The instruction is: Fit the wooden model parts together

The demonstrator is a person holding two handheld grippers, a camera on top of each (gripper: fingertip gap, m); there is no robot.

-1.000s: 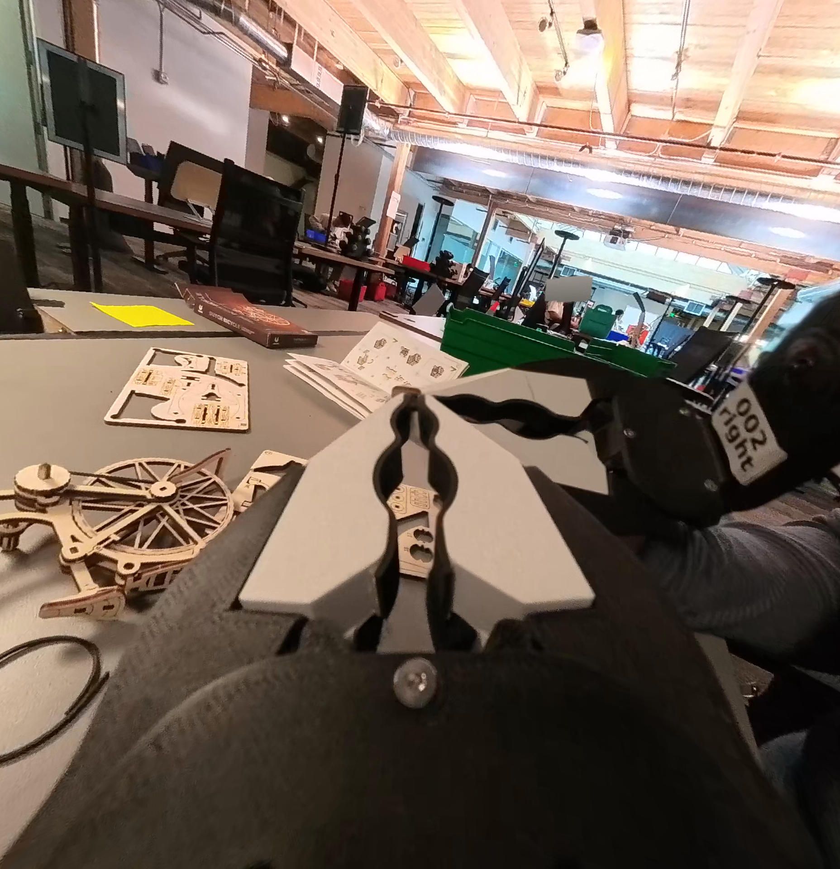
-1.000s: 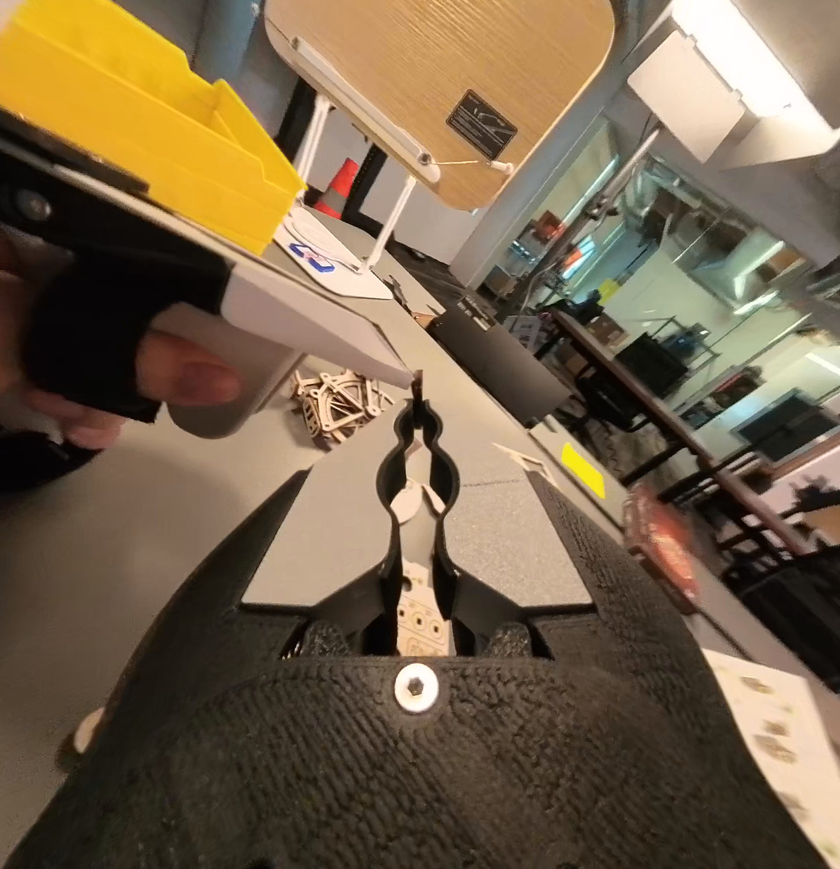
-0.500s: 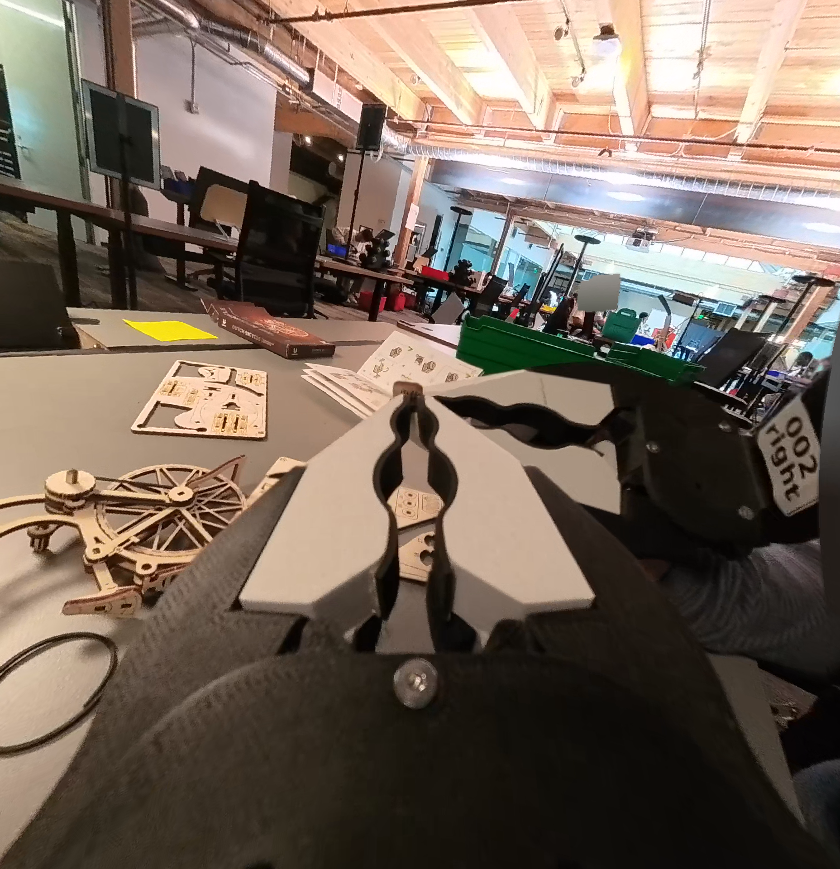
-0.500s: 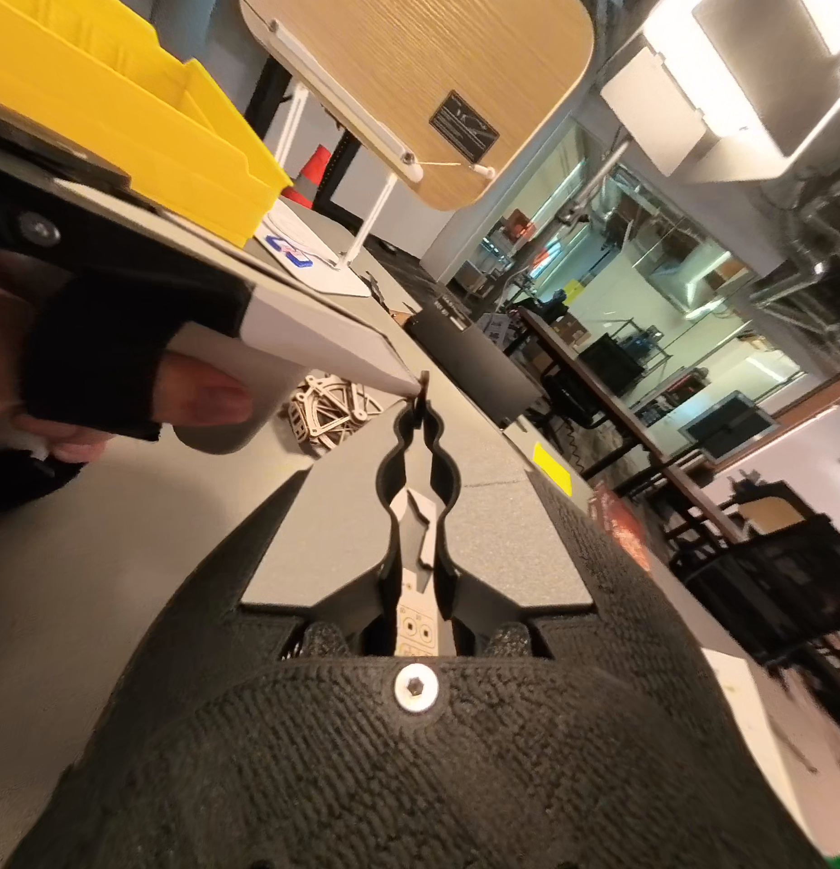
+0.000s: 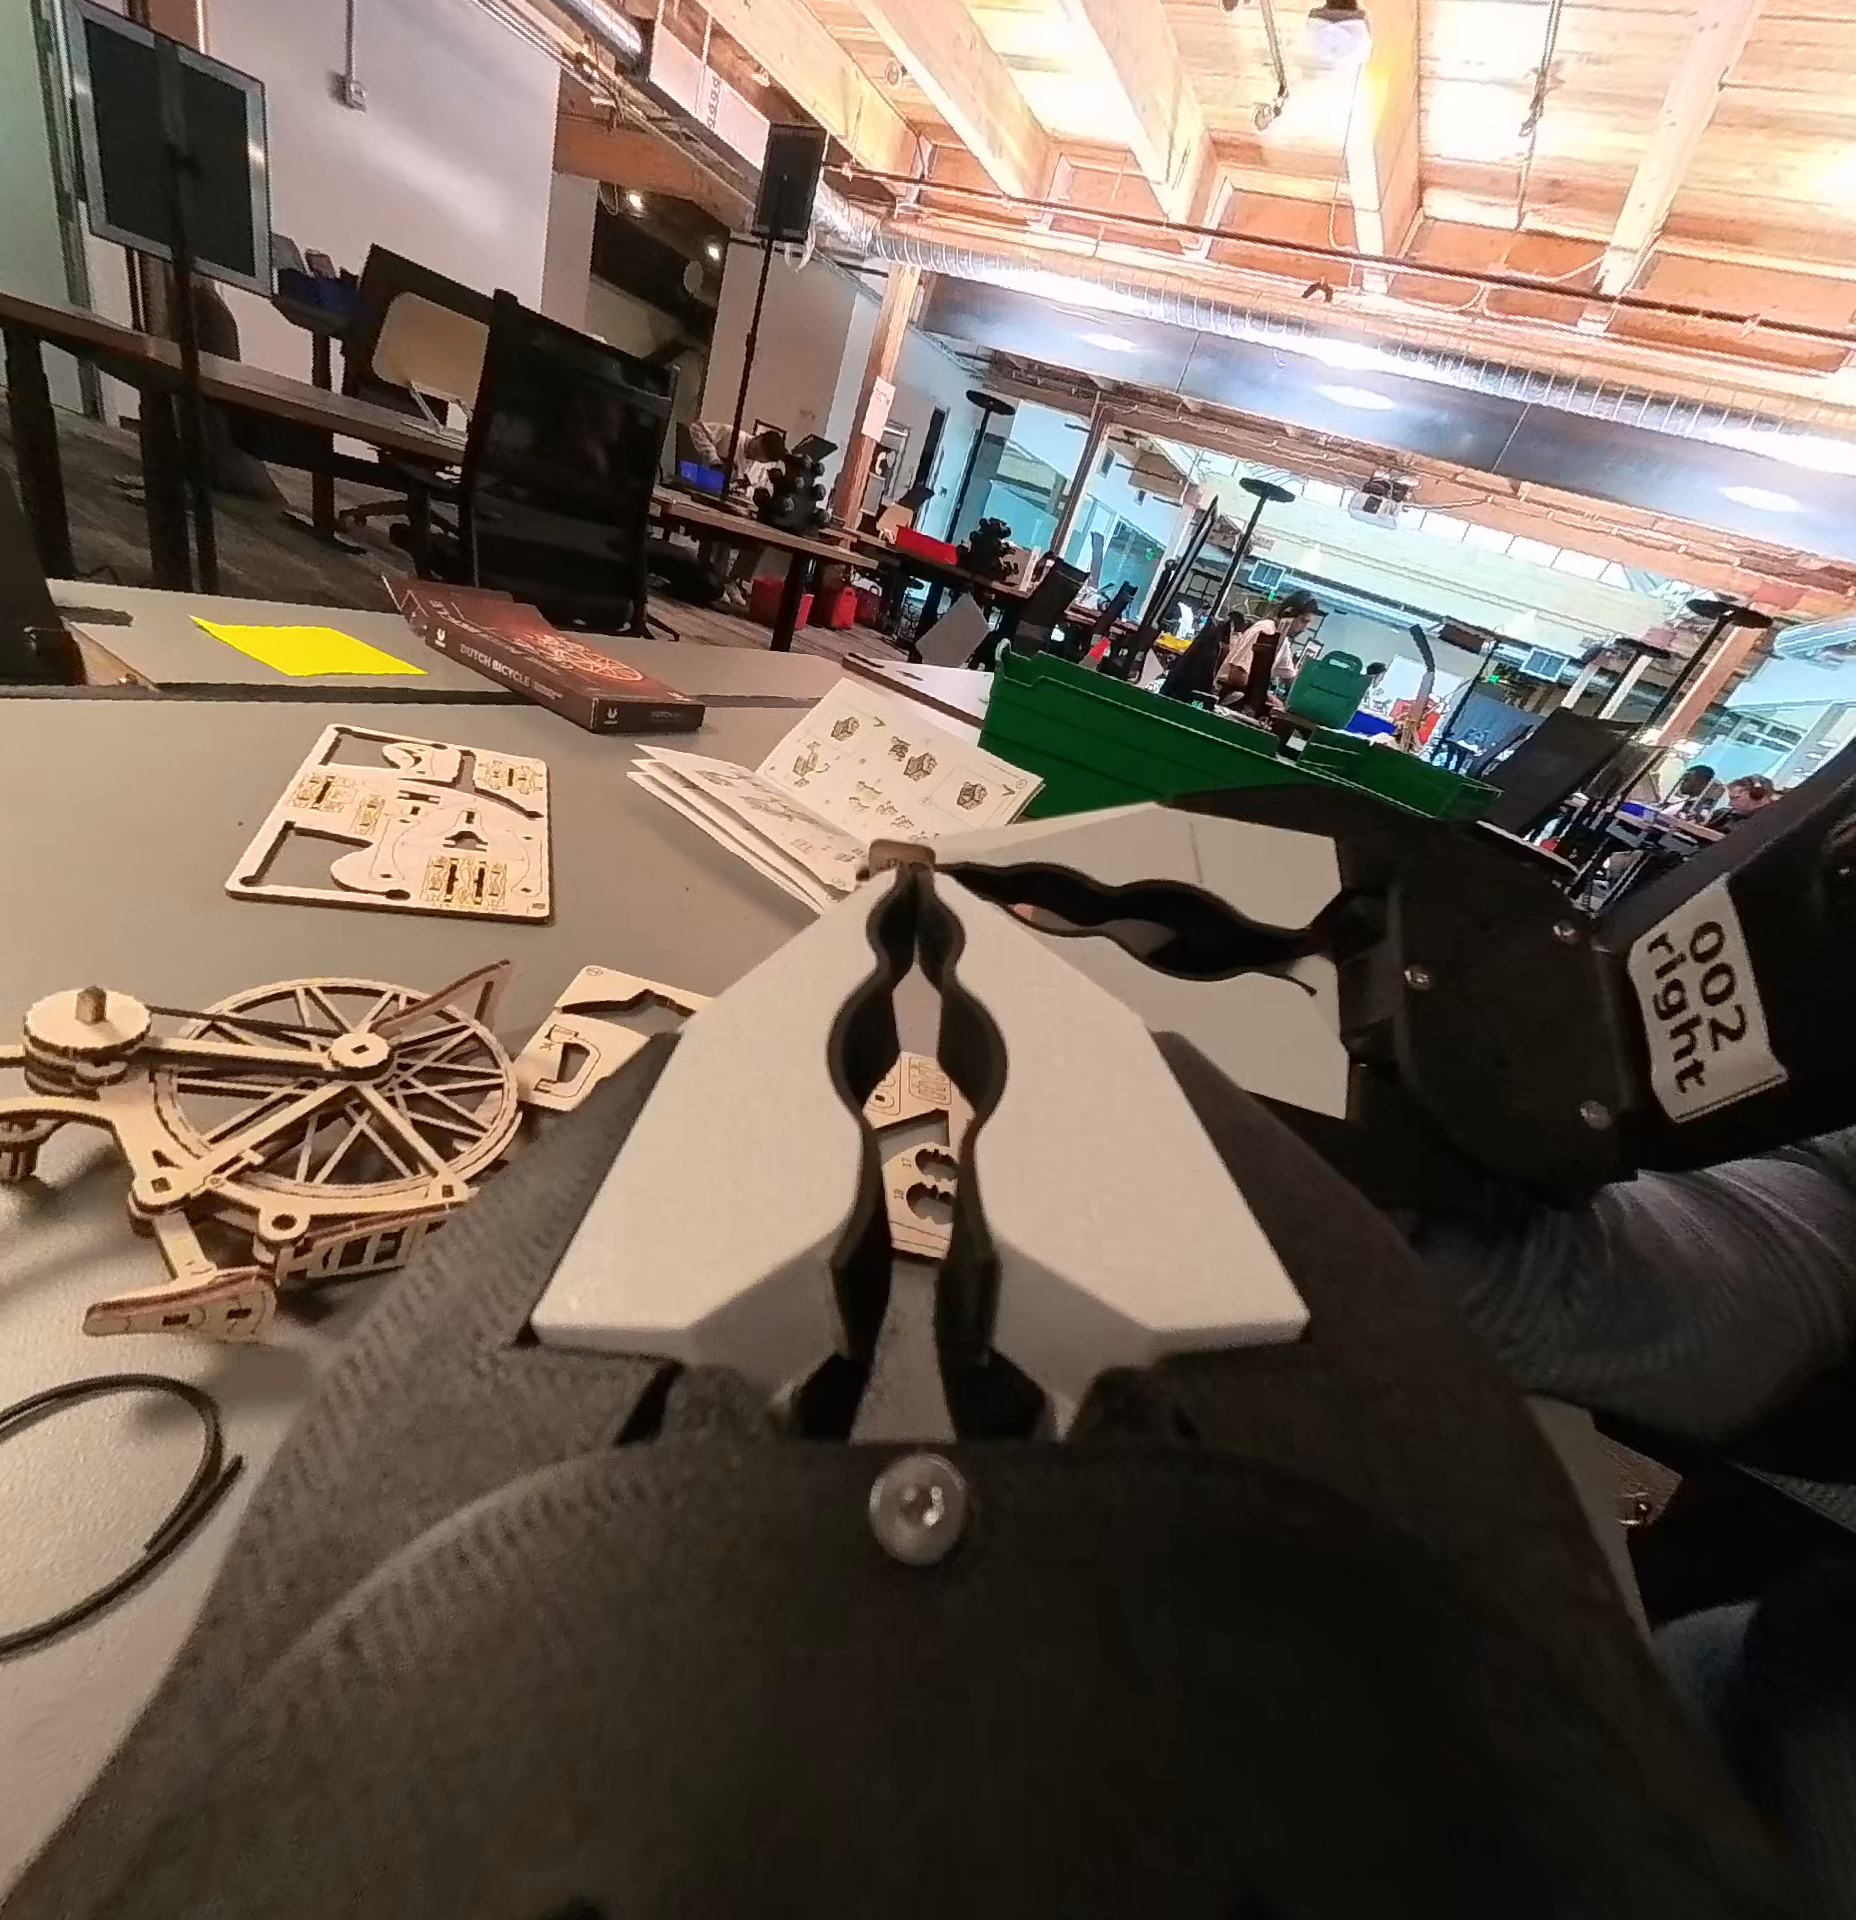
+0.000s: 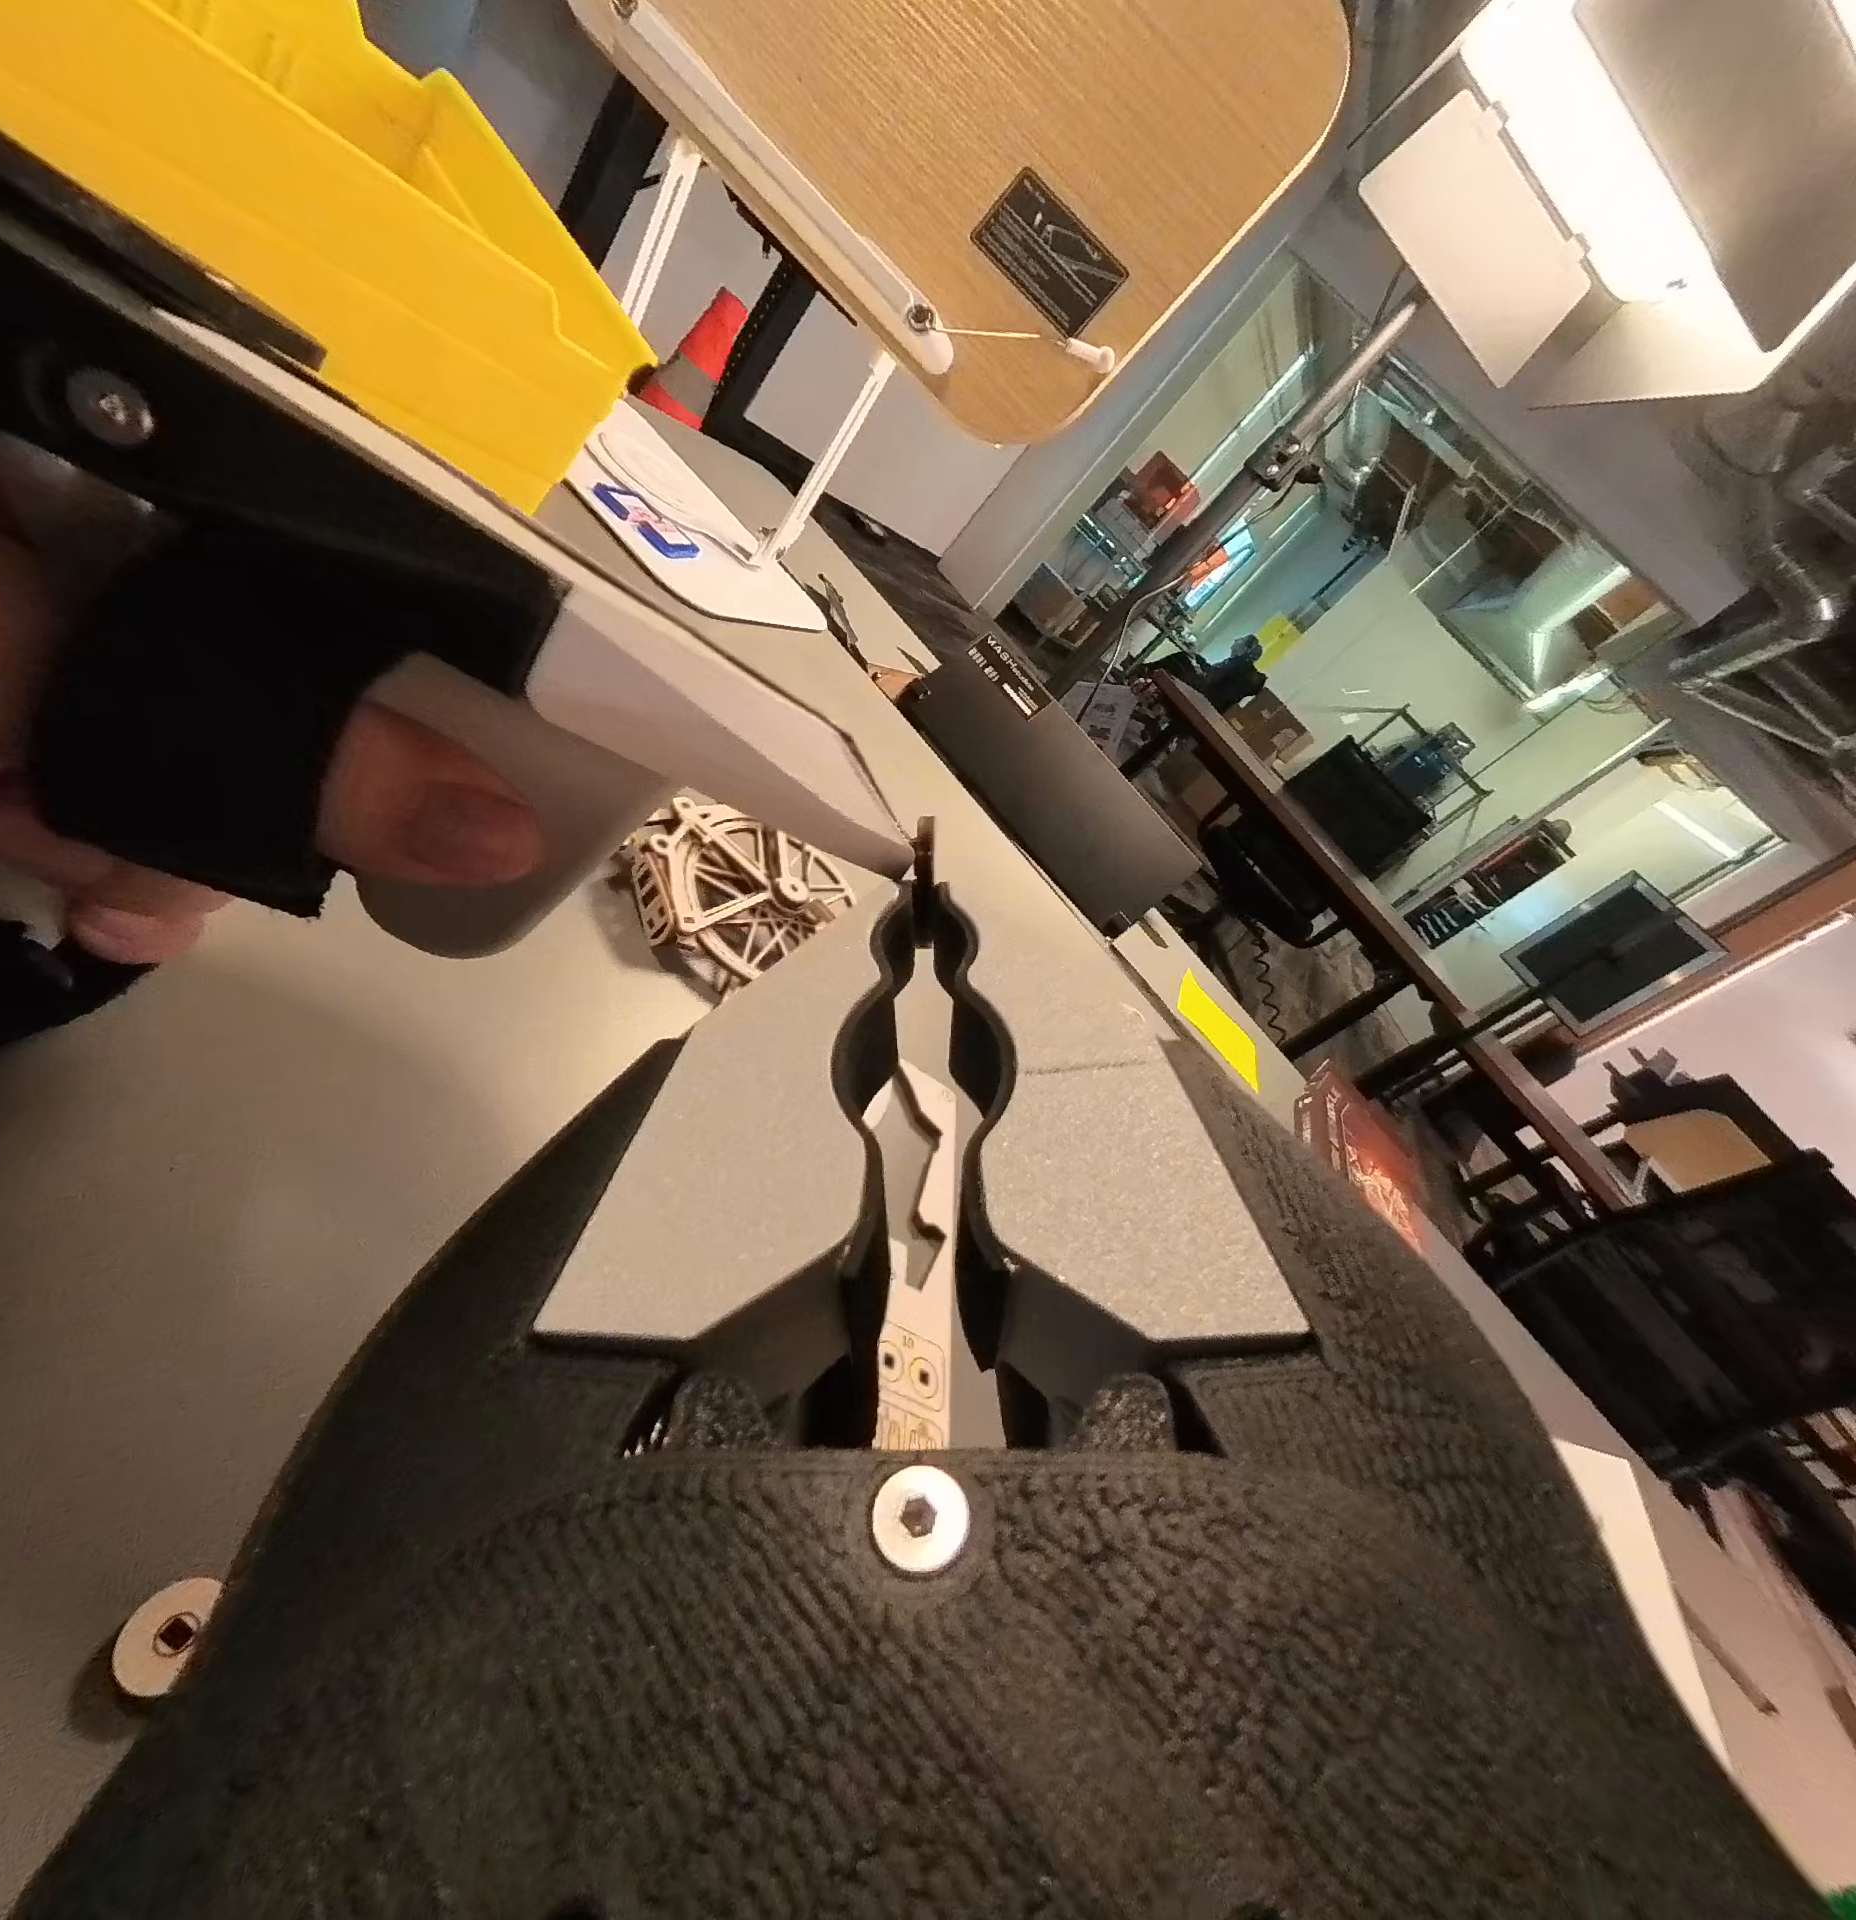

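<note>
My left gripper point(image 5: 908, 883) is shut, with a small brown wooden part point(image 5: 900, 856) pinched at its tips. My right gripper point(image 6: 922, 904) is shut on the same small part point(image 6: 922, 847), seen edge-on. The two grippers meet tip to tip above the grey table point(image 5: 124, 790). The right gripper point(image 5: 1163, 914) reaches in from the right in the left wrist view. The left gripper point(image 6: 695, 727) reaches in from the left in the right wrist view. A part-built wooden bicycle model point(image 5: 280, 1122) lies on the table to the left and also shows in the right wrist view point(image 6: 737, 904).
A wooden part sheet point(image 5: 404, 831) lies behind the model and another point(image 5: 602, 1039) under the grippers. A black elastic loop point(image 5: 124, 1496), an instruction booklet point(image 5: 862, 769), a dark box point(image 5: 560, 665), a green bin point(image 5: 1163, 748), a yellow bin point(image 6: 332, 239) and a wooden disc point(image 6: 165, 1636) are around. Both grippers' tips are close together, under 4 cm apart. The wooden disc point(image 6: 165, 1636) is about 15 centimetres from both grippers' fingertips.
Both grippers stay shut and tip to tip on the small part. Both have shifted and tilted slightly; the bicycle model sits further right in the left wrist view.
</note>
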